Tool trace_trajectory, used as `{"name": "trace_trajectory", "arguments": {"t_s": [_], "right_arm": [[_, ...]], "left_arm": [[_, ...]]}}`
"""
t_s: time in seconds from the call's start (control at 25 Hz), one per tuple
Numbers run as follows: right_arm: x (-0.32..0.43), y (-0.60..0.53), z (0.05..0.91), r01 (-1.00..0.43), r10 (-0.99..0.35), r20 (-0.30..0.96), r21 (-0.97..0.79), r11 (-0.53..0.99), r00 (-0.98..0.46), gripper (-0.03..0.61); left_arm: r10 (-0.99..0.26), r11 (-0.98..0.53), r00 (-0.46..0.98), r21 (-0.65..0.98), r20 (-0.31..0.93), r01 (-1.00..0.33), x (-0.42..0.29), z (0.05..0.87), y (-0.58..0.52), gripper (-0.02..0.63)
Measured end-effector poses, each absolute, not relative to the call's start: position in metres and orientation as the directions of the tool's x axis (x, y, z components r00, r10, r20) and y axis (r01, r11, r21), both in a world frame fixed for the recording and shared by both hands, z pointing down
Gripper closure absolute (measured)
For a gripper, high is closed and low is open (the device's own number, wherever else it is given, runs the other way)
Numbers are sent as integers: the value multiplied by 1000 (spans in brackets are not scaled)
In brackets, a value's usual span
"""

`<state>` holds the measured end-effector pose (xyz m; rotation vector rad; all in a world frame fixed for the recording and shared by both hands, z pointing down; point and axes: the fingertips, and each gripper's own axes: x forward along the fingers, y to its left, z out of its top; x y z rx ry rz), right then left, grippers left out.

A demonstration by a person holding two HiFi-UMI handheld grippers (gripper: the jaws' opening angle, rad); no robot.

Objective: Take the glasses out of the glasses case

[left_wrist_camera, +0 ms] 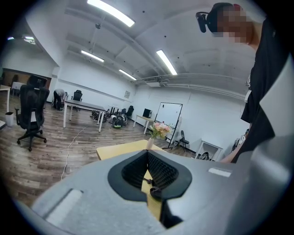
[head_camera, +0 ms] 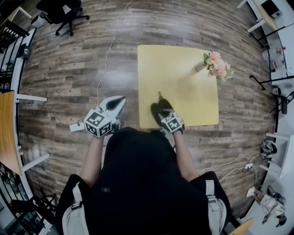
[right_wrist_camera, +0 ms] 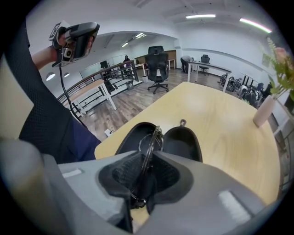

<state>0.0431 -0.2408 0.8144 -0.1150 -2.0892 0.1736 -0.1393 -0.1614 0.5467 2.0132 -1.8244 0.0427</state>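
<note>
A black glasses case [right_wrist_camera: 183, 139] lies open on the yellow table [right_wrist_camera: 225, 119], close to its near edge. My right gripper [right_wrist_camera: 148, 158] is shut on thin wire-framed glasses [right_wrist_camera: 153, 140] and holds them upright just above the open case. In the head view the case [head_camera: 156, 109] shows under the right gripper [head_camera: 164, 114]. My left gripper [head_camera: 118, 102] hangs over the floor to the left of the table [head_camera: 183, 87], raised. Its jaws meet at the tips with nothing between them [left_wrist_camera: 147, 153].
A vase of pink flowers [head_camera: 216, 65] stands at the table's far right corner. A white cable [head_camera: 106, 55] runs across the wood floor on the left. Office chairs [head_camera: 62, 11] and desks stand farther off.
</note>
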Motion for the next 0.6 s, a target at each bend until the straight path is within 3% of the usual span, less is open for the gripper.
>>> {"name": "trace_trajectory", "arguments": {"t_s": [0.28, 0.44, 0.6], "right_arm": [[40, -242, 818, -21, 154, 853, -190, 982, -498, 496], [40, -244, 817, -22, 143, 854, -178, 984, -500, 553], [40, -243, 820, -16, 142, 859, -172, 985, -492, 558]], "left_arm": [[-943, -21, 113, 282, 312, -959, -140, 547, -149, 603], [-945, -5, 96, 280, 313, -960, -141, 546, -144, 603], [-945, 6, 86, 278, 316, -961, -141, 547, -138, 603]]}}
